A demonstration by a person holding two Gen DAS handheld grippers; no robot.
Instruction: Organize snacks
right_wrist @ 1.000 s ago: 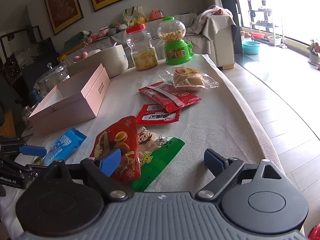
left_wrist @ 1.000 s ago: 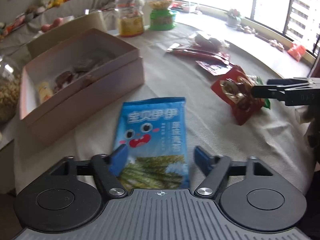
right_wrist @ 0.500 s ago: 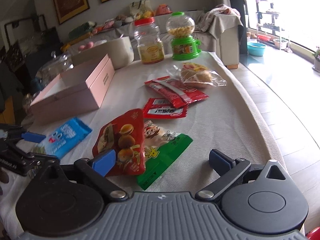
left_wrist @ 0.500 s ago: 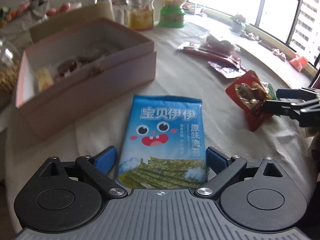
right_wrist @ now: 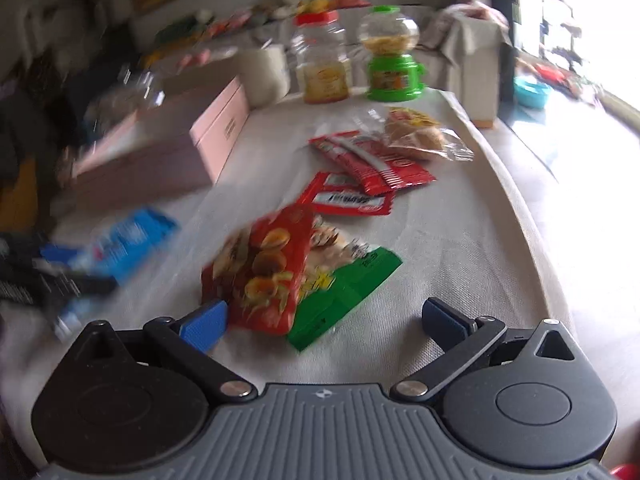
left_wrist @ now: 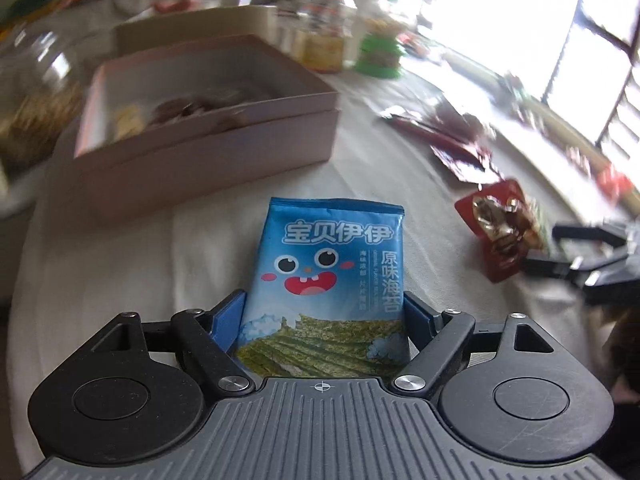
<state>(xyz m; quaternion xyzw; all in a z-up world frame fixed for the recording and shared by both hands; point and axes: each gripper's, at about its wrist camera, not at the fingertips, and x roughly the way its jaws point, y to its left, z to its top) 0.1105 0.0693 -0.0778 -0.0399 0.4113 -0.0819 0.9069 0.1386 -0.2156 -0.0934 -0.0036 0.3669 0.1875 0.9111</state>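
One blue seaweed packet [left_wrist: 326,276] between left tongs [left_wrist: 324,314]

1. The blue seaweed packet's [left_wrist: 326,280] lower edge is hidden behind the left tool's [left_wrist: 324,320] body at the frame's bottom.
2. The pink box's [left_wrist: 208,128] contents at upper left are too blurred to name.
3. In the right wrist view, the same packet [right_wrist: 128,240] and left tool [right_wrist: 48,280] smear into blur at the left edge.
4. The green packet [right_wrist: 352,280] lies partly hidden under the red snack bag [right_wrist: 264,272].
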